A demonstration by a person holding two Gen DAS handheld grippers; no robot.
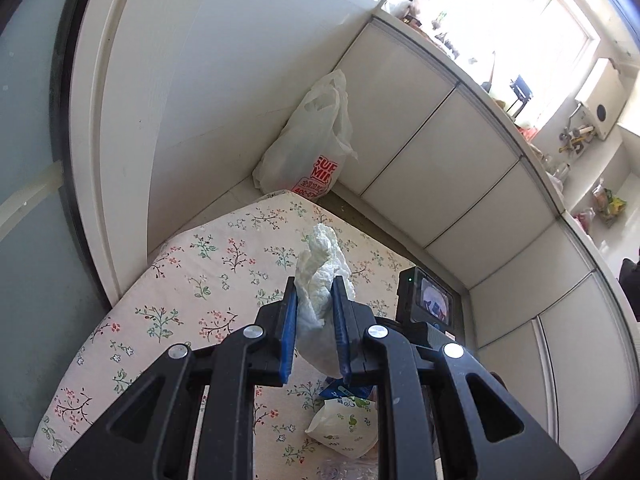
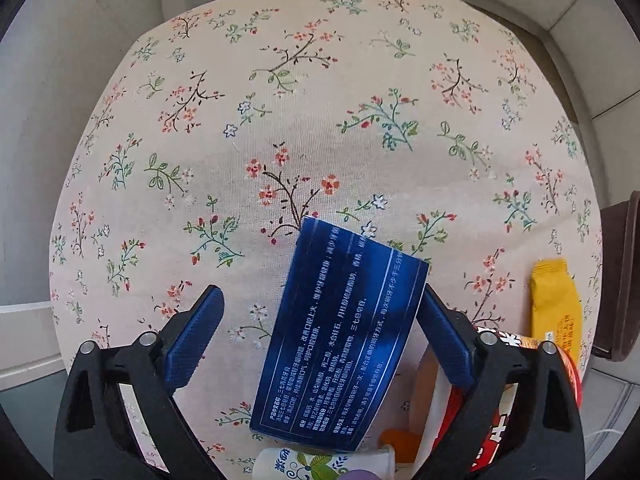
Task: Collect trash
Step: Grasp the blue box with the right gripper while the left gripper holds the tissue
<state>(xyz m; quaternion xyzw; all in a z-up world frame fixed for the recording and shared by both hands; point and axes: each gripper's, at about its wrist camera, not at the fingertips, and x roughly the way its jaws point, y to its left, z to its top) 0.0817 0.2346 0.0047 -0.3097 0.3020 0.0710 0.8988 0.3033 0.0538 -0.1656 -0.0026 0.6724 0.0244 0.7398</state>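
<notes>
Left wrist view only: left gripper (image 1: 314, 300) raised above the floral tablecloth (image 1: 192, 280), blue pads pinching a crumpled white tissue (image 1: 324, 276), soft and wrinkled. Beyond the table, a white plastic bag (image 1: 312, 140) with red print stands in the corner beside the white cabinets (image 1: 440, 168); what is inside it cannot be told. A paper cup (image 1: 344, 432) lies tipped on the cloth below the gripper.

Right wrist view only: right gripper (image 2: 320, 308) points down at the table, jaws spread. A flat blue box (image 2: 340, 340) with white print lies on the cloth between the jaws, its edge at the right pad (image 2: 444, 336); the left pad is clear of it. A yellow wrapper (image 2: 556, 312), glossy, lies to the right, and a red printed package (image 2: 520, 400) sits partly behind the right finger.
</notes>
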